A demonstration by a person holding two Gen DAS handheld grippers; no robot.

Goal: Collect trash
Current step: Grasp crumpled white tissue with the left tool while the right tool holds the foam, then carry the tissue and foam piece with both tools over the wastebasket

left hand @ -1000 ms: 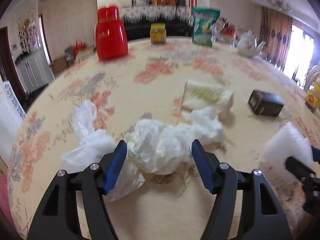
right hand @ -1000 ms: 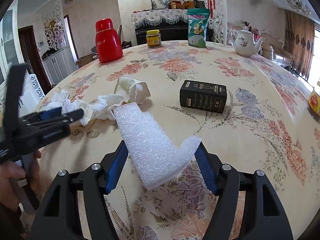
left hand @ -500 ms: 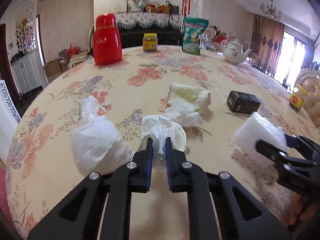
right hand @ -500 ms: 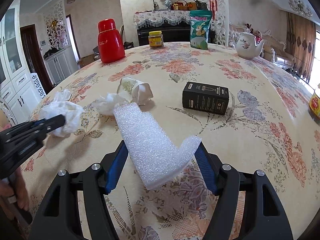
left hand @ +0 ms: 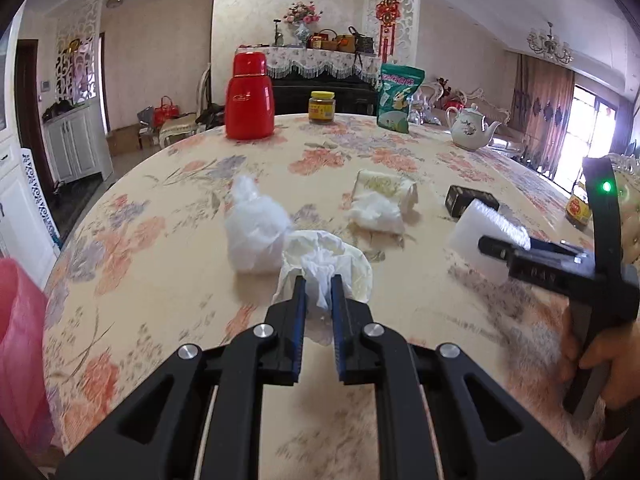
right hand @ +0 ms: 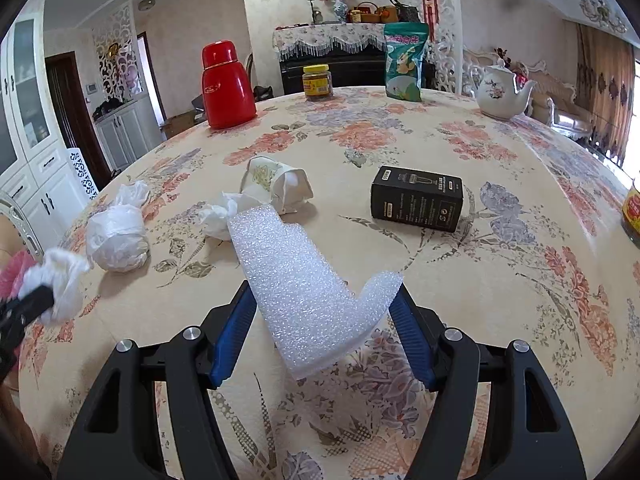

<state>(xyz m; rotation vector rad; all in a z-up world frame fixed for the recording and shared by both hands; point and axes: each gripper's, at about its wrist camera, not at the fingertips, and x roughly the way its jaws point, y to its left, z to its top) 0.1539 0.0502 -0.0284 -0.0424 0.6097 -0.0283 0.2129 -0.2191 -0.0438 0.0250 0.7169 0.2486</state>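
Observation:
My left gripper (left hand: pixel 318 285) is shut on a crumpled white tissue wad (left hand: pixel 326 258), lifted clear of the flowered table (left hand: pixel 160 280). In the right wrist view that wad (right hand: pixel 60 276) hangs at the far left edge. My right gripper (right hand: pixel 322 291) is shut on an L-shaped piece of white foam (right hand: pixel 288 272), held just above the cloth. Left on the table are a knotted white plastic bag (left hand: pixel 256 236), a loose tissue (left hand: pixel 376 214), a crushed paper cup (right hand: pixel 280 184) and a black box (right hand: pixel 416 200).
At the table's far side stand a red thermos (right hand: pixel 226 84), a yellow-lidded jar (right hand: pixel 318 82), a green snack bag (right hand: pixel 404 64) and a white teapot (right hand: pixel 500 92). Something pink (left hand: pixel 18 340) hangs beside the table's left edge. Another jar (left hand: pixel 578 208) sits at the right rim.
The left gripper shut on the tissue wad and drew it back and leftward, away from the plastic bag and the other trash. The right gripper kept still with the foam.

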